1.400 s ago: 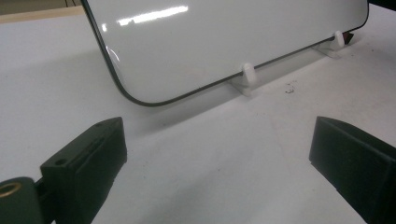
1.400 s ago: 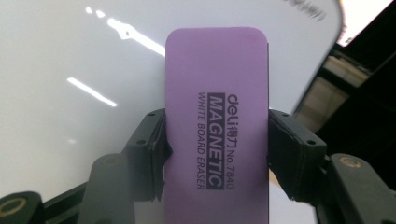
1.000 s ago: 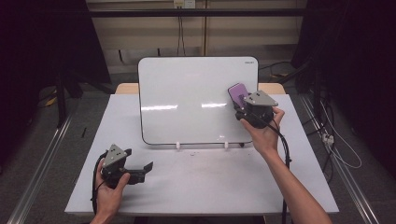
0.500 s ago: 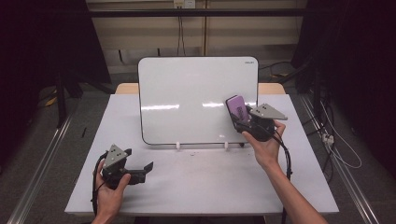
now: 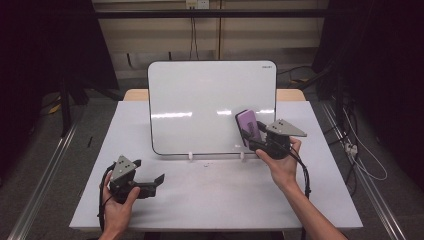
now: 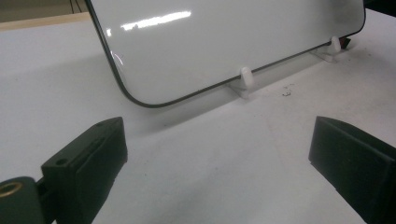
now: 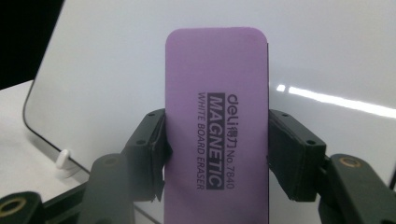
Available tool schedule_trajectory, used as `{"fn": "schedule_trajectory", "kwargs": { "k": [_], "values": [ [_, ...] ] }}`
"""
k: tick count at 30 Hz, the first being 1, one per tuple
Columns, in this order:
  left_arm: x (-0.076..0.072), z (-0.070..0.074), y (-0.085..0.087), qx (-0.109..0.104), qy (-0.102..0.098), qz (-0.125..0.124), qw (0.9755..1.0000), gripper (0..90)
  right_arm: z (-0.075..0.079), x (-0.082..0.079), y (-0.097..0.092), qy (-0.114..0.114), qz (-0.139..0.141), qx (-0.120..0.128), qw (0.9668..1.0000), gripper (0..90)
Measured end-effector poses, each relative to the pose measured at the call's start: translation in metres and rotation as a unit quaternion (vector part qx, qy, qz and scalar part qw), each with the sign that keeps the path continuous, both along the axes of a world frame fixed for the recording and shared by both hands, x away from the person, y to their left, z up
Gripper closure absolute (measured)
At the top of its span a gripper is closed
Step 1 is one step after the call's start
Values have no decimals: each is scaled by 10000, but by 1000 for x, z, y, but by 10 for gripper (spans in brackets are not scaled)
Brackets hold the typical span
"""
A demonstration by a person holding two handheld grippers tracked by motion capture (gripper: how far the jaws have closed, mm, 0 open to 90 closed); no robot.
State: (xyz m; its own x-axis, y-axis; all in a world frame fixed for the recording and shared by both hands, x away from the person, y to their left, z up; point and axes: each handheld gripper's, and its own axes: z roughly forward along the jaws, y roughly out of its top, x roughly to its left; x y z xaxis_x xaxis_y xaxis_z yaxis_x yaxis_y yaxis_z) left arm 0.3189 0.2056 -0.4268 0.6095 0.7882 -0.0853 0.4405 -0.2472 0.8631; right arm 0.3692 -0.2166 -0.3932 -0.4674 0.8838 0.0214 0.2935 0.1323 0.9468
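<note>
Two tongs show in the high view: the left tongs rest low on the near left of the white surface, spread and empty, while the right tongs pinch a purple eraser against the lower right part of the standing whiteboard.

From the left gripper view, the whiteboard stands on small white feet.

From the right gripper view, the eraser sits upright between both pads, close before the whiteboard.

Left gripper sits low near the table's front edge, held in the left hand, jaws spread wide with nothing between. Right gripper raised on an outstretched forearm, jaws clamped tight, pointing away from the person.
</note>
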Motion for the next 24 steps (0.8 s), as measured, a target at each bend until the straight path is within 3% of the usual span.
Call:
{"fn": "schedule_trajectory", "kwargs": {
  "k": [9,11,16,20,24],
  "values": [
    [1,0,2,67,22,186,9998,64,-13,-12,7,22,249,169,9995,416],
    [2,0,1,-19,63,176,9998,61,-16,-15,8,17,286,164,9995,416],
    [2,0,0,-31,-56,194,9998,61,-21,-18,12,49,389,261,9989,416],
    [0,-1,-2,-131,-117,122,9998,58,-23,-23,18,39,483,285,9984,416],
    [-2,-1,-5,-362,-118,31,9993,61,-26,-26,26,50,582,366,9976,416]
  ]
}}
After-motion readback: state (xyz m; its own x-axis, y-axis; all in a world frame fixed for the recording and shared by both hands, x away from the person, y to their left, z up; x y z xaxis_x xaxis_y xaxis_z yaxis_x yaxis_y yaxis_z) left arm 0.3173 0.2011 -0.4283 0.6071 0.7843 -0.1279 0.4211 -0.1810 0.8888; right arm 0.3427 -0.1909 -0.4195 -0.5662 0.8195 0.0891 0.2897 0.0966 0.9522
